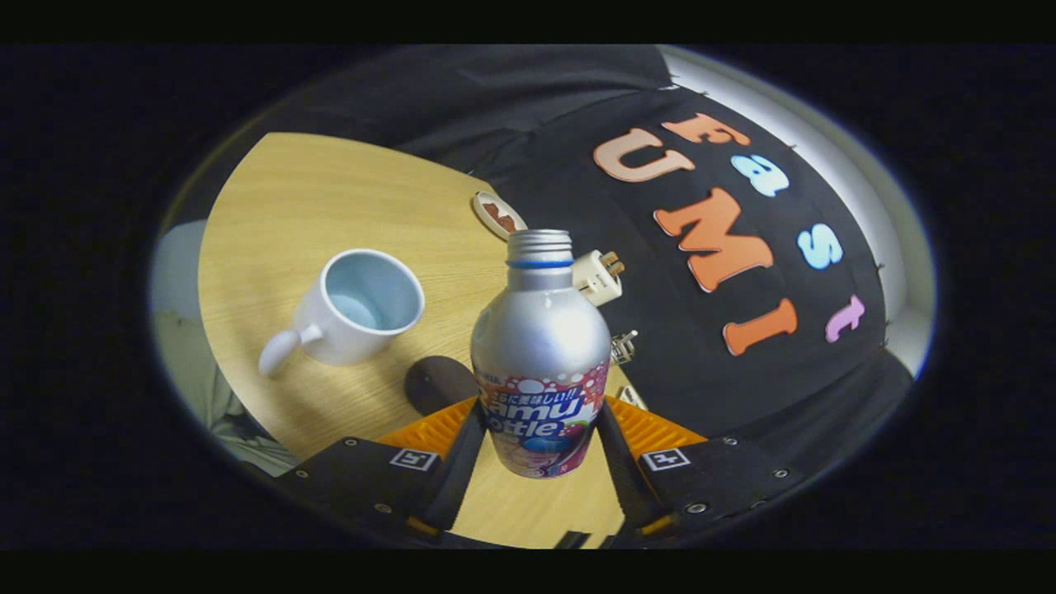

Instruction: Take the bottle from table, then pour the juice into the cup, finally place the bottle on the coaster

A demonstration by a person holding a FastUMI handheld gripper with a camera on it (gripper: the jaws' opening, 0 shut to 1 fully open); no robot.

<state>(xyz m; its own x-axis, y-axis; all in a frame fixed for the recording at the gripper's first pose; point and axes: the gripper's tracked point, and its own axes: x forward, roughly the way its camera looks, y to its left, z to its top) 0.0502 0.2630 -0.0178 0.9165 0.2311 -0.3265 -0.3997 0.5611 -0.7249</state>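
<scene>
Two fingers (462, 445) flanking the lower body of the bottle (540, 363), one on each side, both appearing pressed against its printed label band; jaws (540, 441) thus pinching the bottle. Bottle upright between the jaws, silver metal body, threaded neck with a blue ring, no cap on the opening (contents not discernible). Bottle base seen above the wooden table (330, 190); whether resting on it or lifted clear cannot be told.

White cup (351, 309) standing on the table ahead of the fingers and off to their left, well apart from the bottle, handle pointing toward the gripper side, interior pale blue. Dark round coaster (437, 381) lying flat on the table just beside the bottle, on its left, partly hidden behind the left finger. Small round dish (498, 214) with a brownish item near the far table edge, beyond the bottle. Cream-coloured plug-like object (598, 276) just past the bottle's right shoulder, at the table edge (exact type unclear).
</scene>
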